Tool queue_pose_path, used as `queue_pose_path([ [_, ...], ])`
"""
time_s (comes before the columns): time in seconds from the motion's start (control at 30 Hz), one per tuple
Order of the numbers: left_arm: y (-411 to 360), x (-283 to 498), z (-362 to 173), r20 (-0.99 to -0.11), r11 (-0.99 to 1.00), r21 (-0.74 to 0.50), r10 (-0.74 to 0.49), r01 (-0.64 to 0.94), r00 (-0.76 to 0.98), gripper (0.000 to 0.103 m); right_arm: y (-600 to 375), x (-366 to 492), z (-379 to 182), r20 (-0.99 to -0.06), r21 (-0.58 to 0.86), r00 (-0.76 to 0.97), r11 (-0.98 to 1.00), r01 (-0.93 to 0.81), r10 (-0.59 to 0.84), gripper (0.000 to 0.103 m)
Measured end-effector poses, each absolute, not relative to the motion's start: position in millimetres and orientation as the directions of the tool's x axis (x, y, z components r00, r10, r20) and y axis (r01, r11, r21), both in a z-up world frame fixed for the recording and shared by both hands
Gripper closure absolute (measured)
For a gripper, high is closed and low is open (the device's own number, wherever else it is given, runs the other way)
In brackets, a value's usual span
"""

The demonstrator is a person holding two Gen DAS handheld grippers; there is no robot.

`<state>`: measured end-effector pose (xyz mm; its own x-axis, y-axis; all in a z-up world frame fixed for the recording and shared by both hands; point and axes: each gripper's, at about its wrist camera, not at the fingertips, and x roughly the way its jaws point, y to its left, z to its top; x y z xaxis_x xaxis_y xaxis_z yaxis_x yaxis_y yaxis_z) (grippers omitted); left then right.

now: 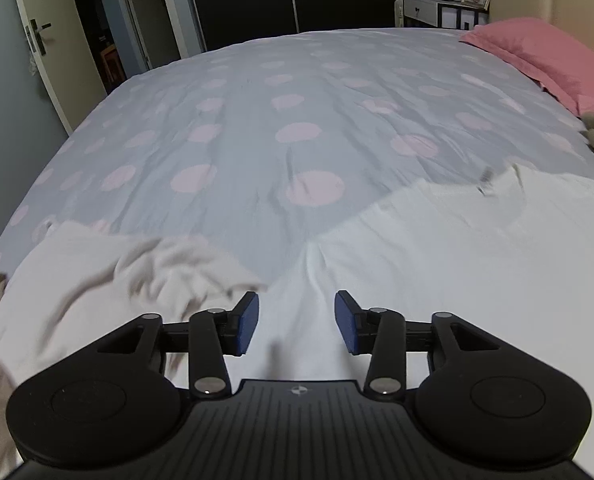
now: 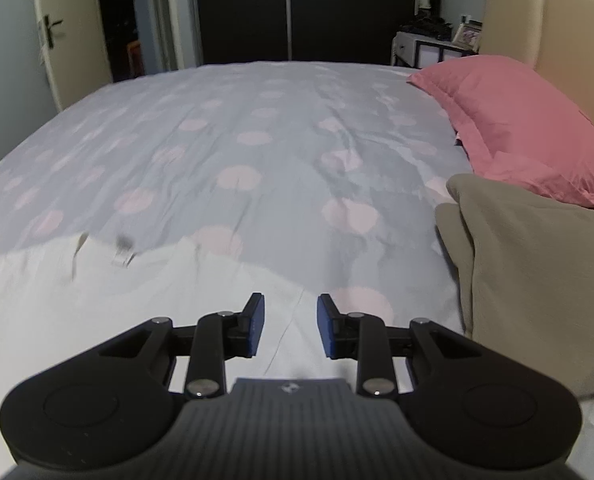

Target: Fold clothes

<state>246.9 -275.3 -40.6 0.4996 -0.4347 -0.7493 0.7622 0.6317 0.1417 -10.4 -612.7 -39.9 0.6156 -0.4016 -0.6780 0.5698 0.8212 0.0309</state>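
A white garment (image 1: 437,248) lies spread on the bed, its collar and tag toward the far right. My left gripper (image 1: 296,322) is open just above its left part, where a sleeve bunches up. The same garment shows in the right wrist view (image 2: 97,292). My right gripper (image 2: 290,326) is open over the garment's right edge, nothing between its blue pads. A crumpled cream garment (image 1: 109,272) lies to the left of the white one.
The bed has a grey cover with pink dots (image 1: 297,120). A folded tan garment (image 2: 537,280) lies at the right, a pink pillow (image 2: 517,120) behind it by the headboard. A door (image 1: 45,40) and a dark wardrobe stand beyond the bed.
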Motion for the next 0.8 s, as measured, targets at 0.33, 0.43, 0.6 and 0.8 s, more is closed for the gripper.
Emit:
queue_pose_path([
  [0.33, -213, 178, -24, -0.792, 0.597, 0.115, -0.428, 0.794, 0.436, 0.06, -543, -61, -28, -0.758, -0.011, 0.565, 0.873, 0.488, -0.326, 0.063],
  [0.43, -193, 157, -30, -0.813, 0.582, 0.099, -0.42, 0.807, 0.402, 0.06, -522, -76, -25, -0.78, -0.022, 0.547, 0.887, 0.461, -0.304, 0.063],
  [0.6, -171, 130, -45, -0.855, 0.549, 0.101, -0.378, 0.83, 0.355, 0.06, -494, -115, -40, -0.837, 0.001, 0.492, 0.9, 0.435, -0.237, 0.063],
  [0.8, -146, 95, -57, -0.896, 0.509, 0.06, -0.352, 0.859, 0.271, 0.06, -463, -166, -65, -0.9, 0.042, 0.412, 0.91, 0.412, -0.145, 0.063],
])
